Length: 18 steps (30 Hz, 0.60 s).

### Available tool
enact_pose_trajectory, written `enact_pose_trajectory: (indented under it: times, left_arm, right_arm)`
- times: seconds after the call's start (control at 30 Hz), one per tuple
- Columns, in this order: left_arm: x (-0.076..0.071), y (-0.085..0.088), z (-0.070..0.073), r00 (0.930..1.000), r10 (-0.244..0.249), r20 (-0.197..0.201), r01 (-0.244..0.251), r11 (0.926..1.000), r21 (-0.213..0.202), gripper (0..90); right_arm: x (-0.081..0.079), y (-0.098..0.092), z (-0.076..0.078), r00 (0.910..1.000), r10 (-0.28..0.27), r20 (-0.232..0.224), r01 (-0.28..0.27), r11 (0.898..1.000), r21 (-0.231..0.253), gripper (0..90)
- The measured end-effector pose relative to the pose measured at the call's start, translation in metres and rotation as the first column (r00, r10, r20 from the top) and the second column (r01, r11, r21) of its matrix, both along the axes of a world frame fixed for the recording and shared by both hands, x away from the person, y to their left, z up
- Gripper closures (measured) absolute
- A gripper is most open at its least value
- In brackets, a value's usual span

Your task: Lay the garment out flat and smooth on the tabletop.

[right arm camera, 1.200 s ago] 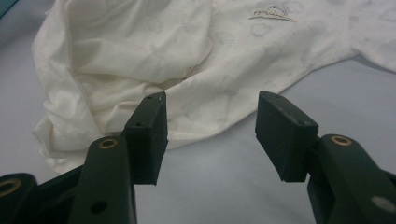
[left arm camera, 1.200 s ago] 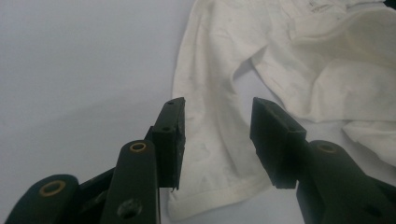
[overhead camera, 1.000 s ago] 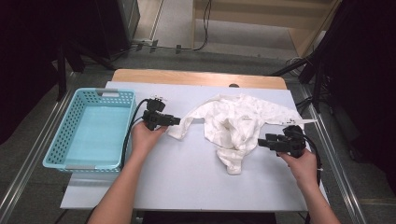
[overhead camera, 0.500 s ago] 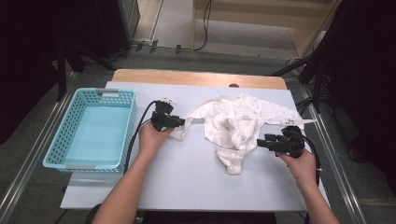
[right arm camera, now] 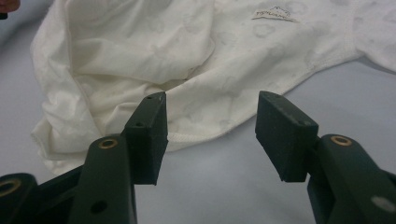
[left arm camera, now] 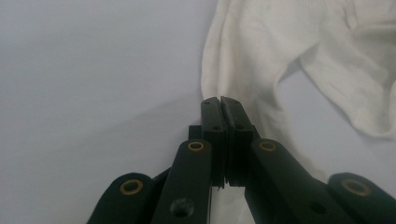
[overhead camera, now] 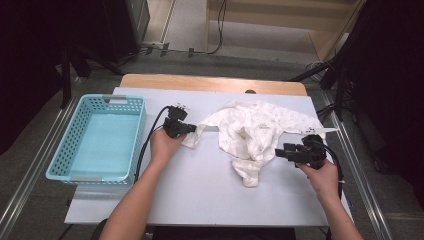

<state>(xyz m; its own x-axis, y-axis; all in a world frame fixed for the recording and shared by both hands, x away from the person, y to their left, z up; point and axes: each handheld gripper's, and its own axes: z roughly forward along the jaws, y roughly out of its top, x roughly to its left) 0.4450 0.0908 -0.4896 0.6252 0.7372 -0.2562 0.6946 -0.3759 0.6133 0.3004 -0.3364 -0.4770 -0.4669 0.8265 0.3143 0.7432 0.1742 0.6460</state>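
A crumpled white garment [overhead camera: 255, 131] lies on the white table [overhead camera: 200, 190], right of middle. One sleeve [overhead camera: 200, 131] reaches left from it. My left gripper [overhead camera: 192, 129] sits at that sleeve's end; its jaws have just been closing and now stand pressed together [left arm camera: 220, 100] with the sleeve's edge [left arm camera: 233, 70] running in under them. My right gripper [overhead camera: 280, 151] rests on the table at the garment's right edge. It is open [right arm camera: 210, 126], and its jaws point at the hem [right arm camera: 201, 135] without touching it.
A light blue plastic basket [overhead camera: 135, 135] stands with nothing in it at the table's left, close to my left forearm. A wooden strip [overhead camera: 210, 82] runs along the far edge. Bare tabletop lies in front of the garment.
My left gripper has moved right to the sleeve's end and its jaws have come together there. The right gripper and the body of the garment have stayed put.
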Motion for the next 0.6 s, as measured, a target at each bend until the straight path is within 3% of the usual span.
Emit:
enact_pose_trajectory:
  times: [0.1, 0.2, 0.6]
  left_arm:
    - [0.007, 0.004, 0.009, 0.9998, 0.019, -0.010, -0.019, 0.9992, -0.036, 90.0]
    - [0.012, 0.005, 0.016, 0.9998, 0.020, -0.005, -0.020, 0.9997, -0.016, 90.0]
    - [0.040, 0.015, 0.042, 0.9978, 0.066, -0.009, -0.066, 0.9978, -0.010, 89.9]
  right_arm:
    - [0.001, -0.002, -0.001, 1.0000, -0.003, -0.002, 0.003, 1.000, 0.000, 42.3]
    - [0.001, -0.003, -0.001, 1.0000, -0.003, -0.003, 0.003, 1.000, -0.002, 42.3]
    - [0.001, -0.002, 0.000, 1.0000, -0.001, 0.002, 0.001, 1.000, 0.005, 42.3]
